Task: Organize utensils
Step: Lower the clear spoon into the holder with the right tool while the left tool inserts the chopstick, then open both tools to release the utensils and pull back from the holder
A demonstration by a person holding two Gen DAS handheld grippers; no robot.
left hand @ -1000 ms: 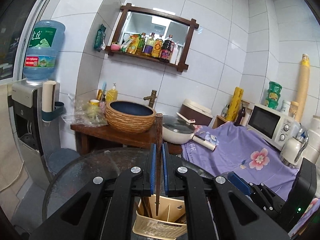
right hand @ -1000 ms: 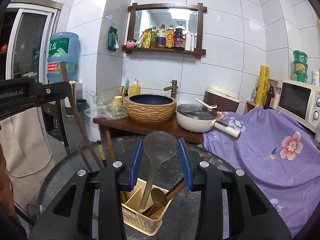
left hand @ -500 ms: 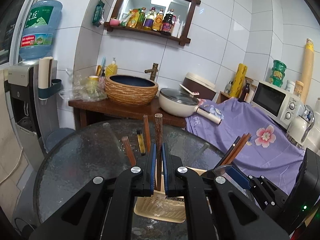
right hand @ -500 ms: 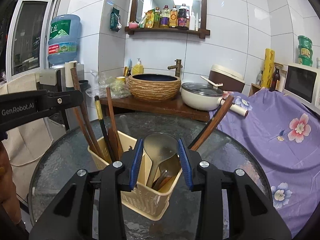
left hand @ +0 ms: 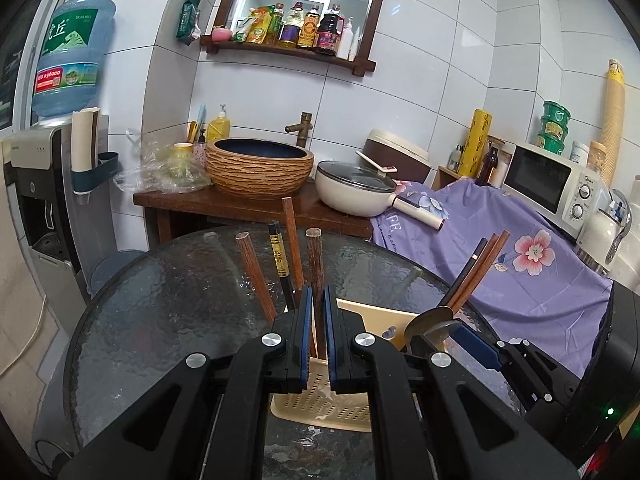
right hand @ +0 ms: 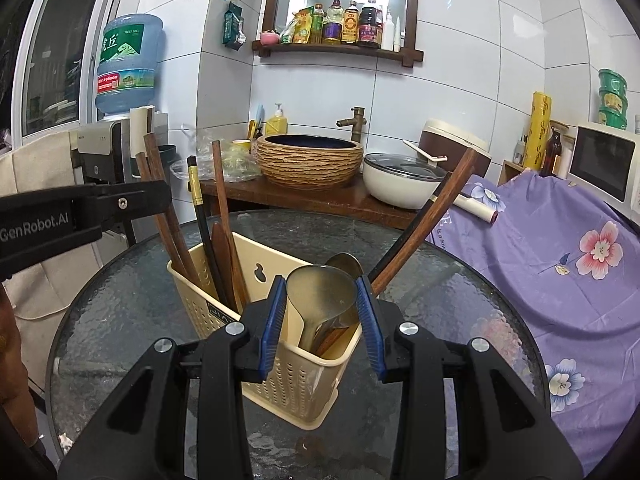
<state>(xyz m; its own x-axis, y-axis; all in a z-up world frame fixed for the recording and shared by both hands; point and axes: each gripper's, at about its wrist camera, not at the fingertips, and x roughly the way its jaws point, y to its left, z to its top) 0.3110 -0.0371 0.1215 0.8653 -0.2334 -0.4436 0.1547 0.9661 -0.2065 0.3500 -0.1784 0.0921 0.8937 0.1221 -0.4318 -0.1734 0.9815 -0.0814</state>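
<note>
A cream perforated utensil holder (right hand: 288, 376) stands on the round glass table (right hand: 440, 300). My left gripper (left hand: 317, 300) is shut on an upright brown wooden chopstick (left hand: 315, 256), whose lower end reaches down into the holder's (left hand: 320, 400) left compartment among several other chopsticks (right hand: 220, 200). My right gripper (right hand: 321, 284) is shut on the bowl of a metal spoon (right hand: 320, 304); its handle points down into the right compartment. A second spoon (right hand: 344, 260) and leaning chopsticks (right hand: 432, 216) also sit in that compartment.
Behind the table a dark wooden stand (left hand: 240, 204) carries a woven basin (left hand: 260, 168) and a lidded white pan (left hand: 356, 188). A purple flowered cloth (left hand: 520, 272) covers the surface at right, with a microwave (left hand: 552, 180) on it. A water dispenser (left hand: 40, 184) stands at left.
Both grippers have come down toward the holder. The chopstick and the spoon have sunk lower into its compartments. Neither grip has changed.
</note>
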